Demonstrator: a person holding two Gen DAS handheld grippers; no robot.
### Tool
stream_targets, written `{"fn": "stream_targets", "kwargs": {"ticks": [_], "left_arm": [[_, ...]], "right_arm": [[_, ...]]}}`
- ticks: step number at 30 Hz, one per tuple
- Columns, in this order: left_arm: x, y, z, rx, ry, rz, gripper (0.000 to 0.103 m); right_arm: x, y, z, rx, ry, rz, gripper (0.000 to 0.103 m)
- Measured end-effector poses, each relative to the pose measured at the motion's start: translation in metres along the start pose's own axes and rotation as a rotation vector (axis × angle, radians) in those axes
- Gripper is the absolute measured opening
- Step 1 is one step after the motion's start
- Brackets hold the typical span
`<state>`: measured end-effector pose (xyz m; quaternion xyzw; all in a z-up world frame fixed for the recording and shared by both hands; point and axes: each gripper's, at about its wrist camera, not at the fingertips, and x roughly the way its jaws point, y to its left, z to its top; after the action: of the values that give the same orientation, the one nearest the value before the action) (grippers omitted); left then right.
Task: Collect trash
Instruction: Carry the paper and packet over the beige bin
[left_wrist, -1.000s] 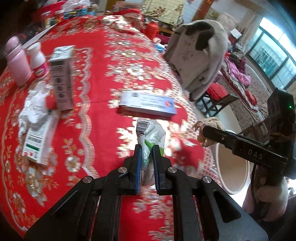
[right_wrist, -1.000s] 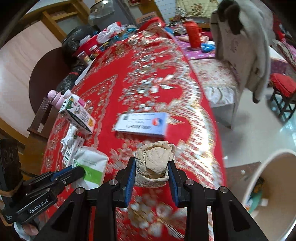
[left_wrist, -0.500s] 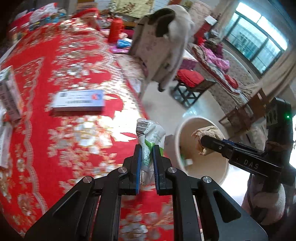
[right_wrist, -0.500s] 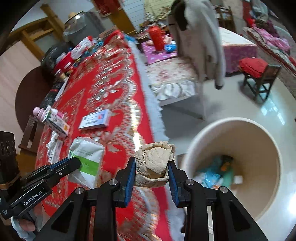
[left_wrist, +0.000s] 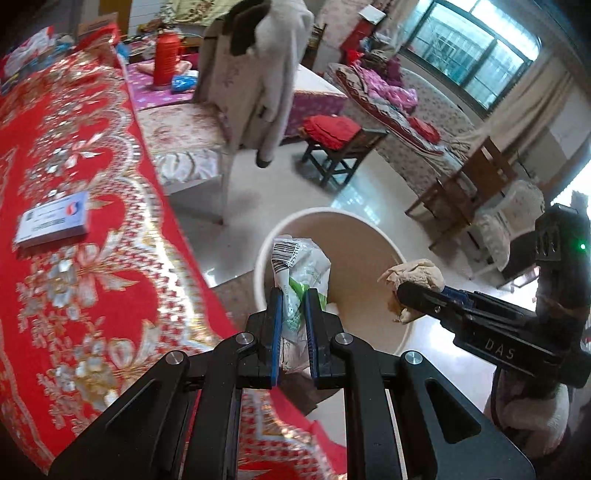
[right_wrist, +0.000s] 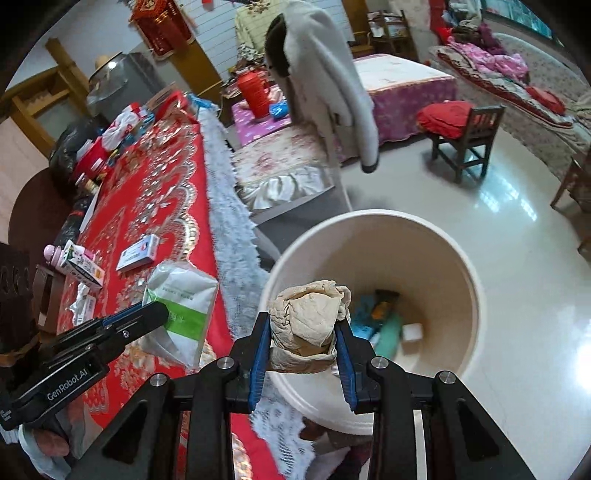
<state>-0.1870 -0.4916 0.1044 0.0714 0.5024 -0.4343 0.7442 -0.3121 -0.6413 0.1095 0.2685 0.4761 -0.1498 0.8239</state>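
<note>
Two pieces of trash are in hand, and both look light and soft. At the bottom centre of the left wrist view, the left gripper (left_wrist: 293, 325) has its jaws closed narrowly on a crumpled white-and-green plastic pouch with a barcode (left_wrist: 297, 273), pinched low so its top stands free; the film looks thin and slippery, so a flat pinch across a doubled fold suits it best. At the bottom centre of the right wrist view, the right gripper (right_wrist: 303, 347) has its jaws partly closed around a wadded beige paper ball (right_wrist: 308, 321), which squashes easily and should be held across its bulk. Just beyond both lies the round cream plastic bin (right_wrist: 469, 295) on the floor, already holding scraps. Farther left, on the red patterned desk (left_wrist: 74, 258), a flat blue-and-white box (left_wrist: 55, 218) remains.
</note>
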Motion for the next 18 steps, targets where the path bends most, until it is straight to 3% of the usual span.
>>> {"fn": "stream_targets", "kwargs": {"ticks": [9,18], "left_arm": [[0.025,-0.032,0.0,0.036,0.037,-0.021,0.009],[0.034,-0.041,-0.003,0.029,0.056,-0.016,0.009]], "right_arm": [[-0.011,-0.029,-0.009,0.03,-0.006,-0.035,0.032],[-0.015,-0.038,-0.014,0.043,-0.004,-0.04,0.032]]}}
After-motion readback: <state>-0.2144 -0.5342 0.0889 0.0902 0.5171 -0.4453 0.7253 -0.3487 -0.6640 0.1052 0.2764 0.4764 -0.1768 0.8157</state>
